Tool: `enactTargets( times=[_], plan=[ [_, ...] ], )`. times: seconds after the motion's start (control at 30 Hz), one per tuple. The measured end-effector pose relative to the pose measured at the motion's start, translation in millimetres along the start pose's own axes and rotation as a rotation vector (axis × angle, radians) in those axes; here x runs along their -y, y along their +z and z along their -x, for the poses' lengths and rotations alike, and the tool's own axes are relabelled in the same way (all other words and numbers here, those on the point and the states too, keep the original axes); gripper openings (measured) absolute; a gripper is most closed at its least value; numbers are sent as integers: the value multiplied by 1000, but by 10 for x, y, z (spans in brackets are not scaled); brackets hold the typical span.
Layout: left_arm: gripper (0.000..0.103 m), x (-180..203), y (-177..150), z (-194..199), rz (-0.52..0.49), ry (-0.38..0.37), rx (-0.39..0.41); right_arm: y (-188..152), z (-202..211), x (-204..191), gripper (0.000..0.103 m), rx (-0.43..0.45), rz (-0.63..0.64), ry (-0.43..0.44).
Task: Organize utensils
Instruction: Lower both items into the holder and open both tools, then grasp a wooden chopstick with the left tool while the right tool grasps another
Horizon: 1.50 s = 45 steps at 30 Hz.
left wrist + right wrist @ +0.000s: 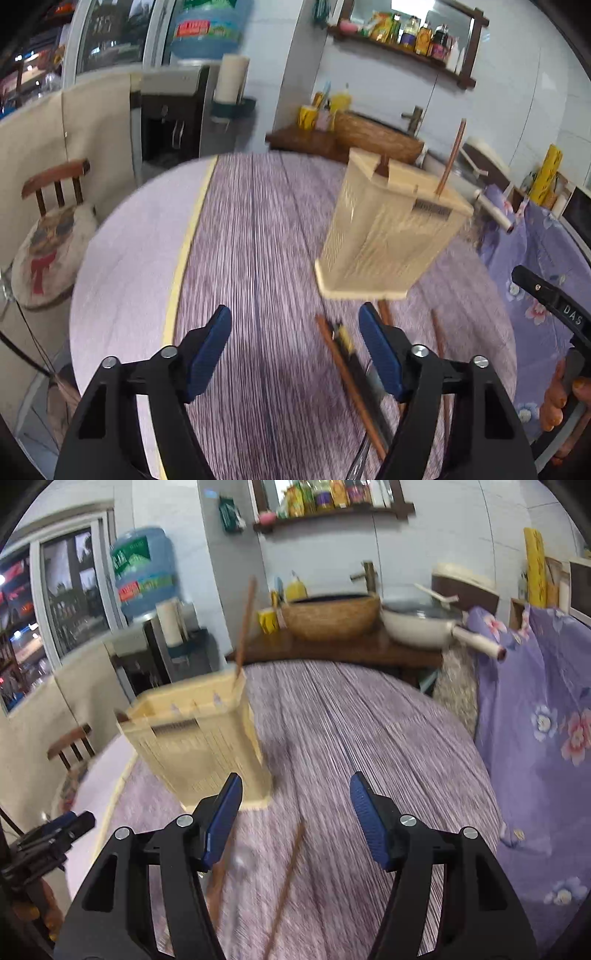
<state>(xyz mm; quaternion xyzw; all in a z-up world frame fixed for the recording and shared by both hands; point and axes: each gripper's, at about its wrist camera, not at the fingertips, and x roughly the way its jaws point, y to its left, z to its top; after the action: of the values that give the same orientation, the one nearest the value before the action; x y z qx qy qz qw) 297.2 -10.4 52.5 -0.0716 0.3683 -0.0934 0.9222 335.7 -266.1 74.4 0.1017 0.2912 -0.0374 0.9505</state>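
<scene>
Both the left gripper (295,347) and the right gripper (295,812) stood apart, empty. Loose chopsticks (286,882) lay on the table (369,738) near the slotted utensil holder (388,229) — thin, stiff, light, probably slippery; best pinched mid-shaft.

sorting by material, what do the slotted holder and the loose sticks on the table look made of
Holder: probably pale cream plastic, matte, going by its thin slatted walls and moulded rim; light wood cannot be ruled out.
Loose sticks: likely chopsticks of reddish-brown wood or lacquered bamboo, slim and evenly coloured; blur hides any grain.
</scene>
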Motion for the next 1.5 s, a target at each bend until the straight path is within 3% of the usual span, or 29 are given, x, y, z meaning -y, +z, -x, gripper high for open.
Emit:
enactTargets(
  times=[0.13, 0.27, 0.37, 0.53, 0.9, 1.1, 1.2, 1.5],
  plan=[
    [56, 106, -281, -136, -45, -32, -93, -405, -132, 58, 61, -105, 5, -12],
    [55, 227, -478, -174, -81, -69, -140, -697, -156, 43, 61, -139, 28, -40],
    [52, 304, -535, -220, -120, -54, -144, -810, -179, 17, 61, -158, 34, -35],
    [46, 239, -468, -344, -77, -28, -154, -807, -225, 2, 61, -179, 33, -42],
    [45, 353, -559, -495, -133, 34, -152, -858, -424, -151, 61, -233, 68, -50],
    [43, 123, -547, -485, -121, 76, -171, -885, -407, -116, 61, -232, 76, -66],
    [42, -44, -515, -418, -69, 66, -168, -881, -409, -64, 61, -235, 56, -69],
    [43, 17, -412, -390, -66, 68, -147, -778, -507, -69, 50, -228, 20, -94]
  ],
)
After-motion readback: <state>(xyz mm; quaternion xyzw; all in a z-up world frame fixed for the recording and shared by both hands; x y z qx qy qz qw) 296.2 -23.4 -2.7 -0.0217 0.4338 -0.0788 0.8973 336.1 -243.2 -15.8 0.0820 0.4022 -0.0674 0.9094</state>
